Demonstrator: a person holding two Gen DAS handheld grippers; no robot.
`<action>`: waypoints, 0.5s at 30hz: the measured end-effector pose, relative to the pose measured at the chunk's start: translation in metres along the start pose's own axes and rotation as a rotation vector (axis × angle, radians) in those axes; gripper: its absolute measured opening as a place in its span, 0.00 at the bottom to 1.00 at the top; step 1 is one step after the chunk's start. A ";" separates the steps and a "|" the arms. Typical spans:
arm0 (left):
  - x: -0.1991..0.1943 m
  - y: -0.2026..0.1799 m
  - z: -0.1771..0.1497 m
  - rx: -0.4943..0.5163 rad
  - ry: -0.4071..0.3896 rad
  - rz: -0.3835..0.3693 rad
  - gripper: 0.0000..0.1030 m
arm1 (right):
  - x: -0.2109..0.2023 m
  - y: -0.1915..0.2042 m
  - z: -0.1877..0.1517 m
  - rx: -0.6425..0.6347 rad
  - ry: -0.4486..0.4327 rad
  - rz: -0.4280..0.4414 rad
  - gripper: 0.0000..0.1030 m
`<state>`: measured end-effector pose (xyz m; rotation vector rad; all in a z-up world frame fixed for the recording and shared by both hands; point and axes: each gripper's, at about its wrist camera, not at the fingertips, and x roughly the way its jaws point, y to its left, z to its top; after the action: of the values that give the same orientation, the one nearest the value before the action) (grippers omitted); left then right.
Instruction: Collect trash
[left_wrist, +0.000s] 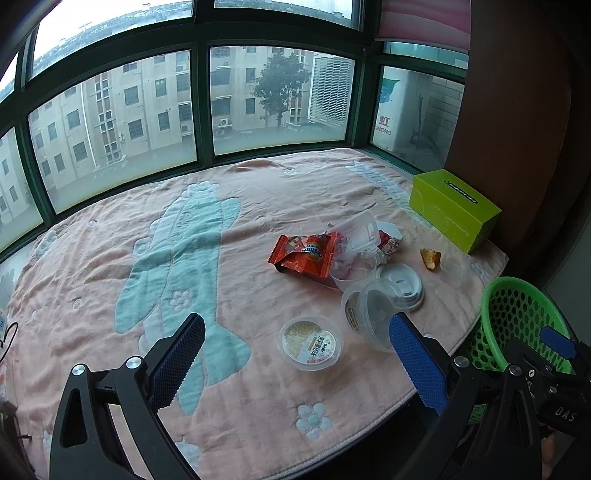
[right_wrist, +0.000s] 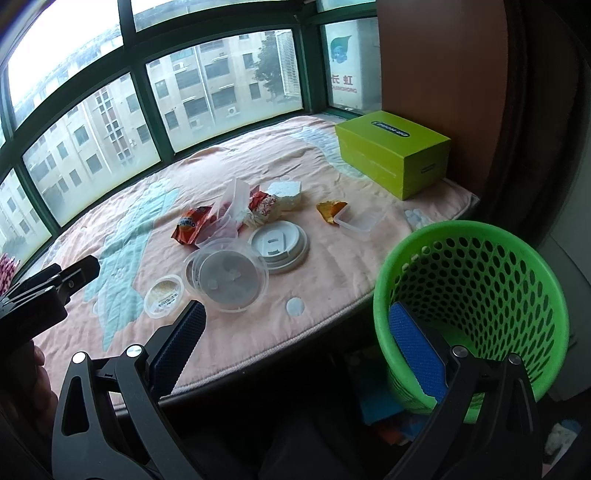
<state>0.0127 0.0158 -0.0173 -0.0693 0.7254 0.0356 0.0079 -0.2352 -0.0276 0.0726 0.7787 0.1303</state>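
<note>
Both claws, left (left_wrist: 297, 363) and right (right_wrist: 297, 354), gape wide, holding and touching nothing.

both wrist views face window, sharing trash pile (left_wrist: 343, 254)

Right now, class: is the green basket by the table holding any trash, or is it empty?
Apparently empty. In the right wrist view the green basket shows only bare perforated wall inside; the right gripper's finger hides part of its bottom.
</note>
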 end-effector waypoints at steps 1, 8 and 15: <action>0.001 0.001 0.001 -0.001 0.002 0.001 0.94 | 0.001 0.000 0.000 0.000 0.001 0.001 0.95; 0.006 0.008 0.009 -0.016 0.013 0.016 0.94 | 0.010 0.004 0.005 -0.010 0.013 0.013 0.95; 0.010 0.022 0.017 -0.042 0.011 0.042 0.94 | 0.022 0.013 0.009 -0.040 0.023 0.032 0.95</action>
<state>0.0306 0.0391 -0.0125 -0.0946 0.7374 0.0912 0.0283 -0.2196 -0.0350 0.0458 0.7979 0.1768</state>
